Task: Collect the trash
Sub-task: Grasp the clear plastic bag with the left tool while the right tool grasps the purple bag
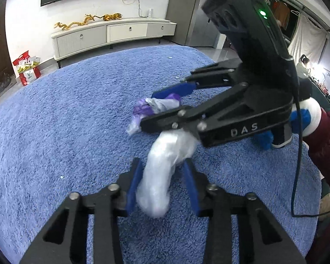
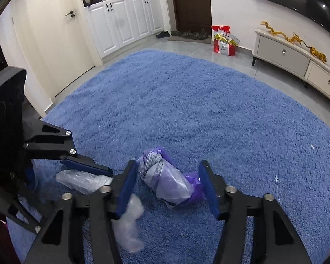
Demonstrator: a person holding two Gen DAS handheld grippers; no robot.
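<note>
Low in the frame, the left gripper (image 1: 162, 182) has its jaws clenched on a white plastic wad (image 1: 162, 165) lying on the blue rug (image 1: 66, 121). The right gripper (image 2: 168, 187) straddles a purple-and-clear bag bundle (image 2: 169, 182) at mid-frame, jaws not visibly pressing. Both look light, soft and crinkly; pinch each at its bulkiest middle.

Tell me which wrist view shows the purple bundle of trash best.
The right wrist view: the purple bundle lies unobstructed between the right gripper fingers, on the blue rug. In the left wrist view the right gripper's fingers cover much of the bundle, leaving only its left end showing.
</note>
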